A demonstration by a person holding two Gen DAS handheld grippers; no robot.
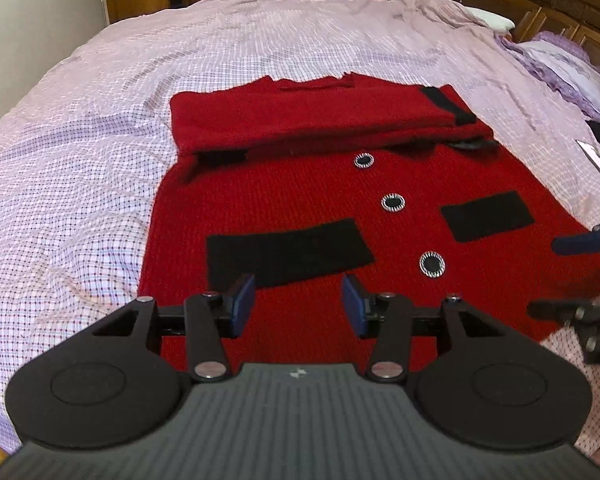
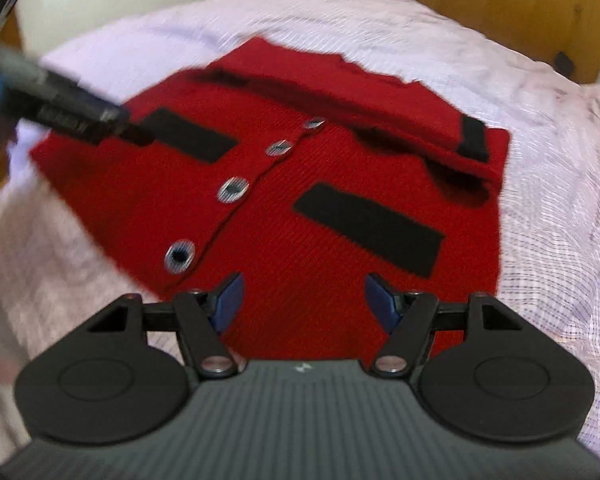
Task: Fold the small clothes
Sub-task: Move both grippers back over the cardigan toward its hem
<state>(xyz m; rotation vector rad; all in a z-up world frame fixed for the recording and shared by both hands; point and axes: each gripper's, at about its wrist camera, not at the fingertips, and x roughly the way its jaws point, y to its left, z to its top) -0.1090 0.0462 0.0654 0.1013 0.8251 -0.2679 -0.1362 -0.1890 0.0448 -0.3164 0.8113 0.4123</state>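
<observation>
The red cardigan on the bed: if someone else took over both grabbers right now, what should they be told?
Left gripper: open, holding nothing, above the hem near the left black pocket.
Right gripper: open, holding nothing, above the hem on the other side, near the right black pocket.
Red cardigan: flat on the checked bedsheet, buttons facing up.
Done: both sleeves lie folded across the chest.
Left: probably grip the hem at both corners, fold it up toward the collar, then smooth it.
</observation>
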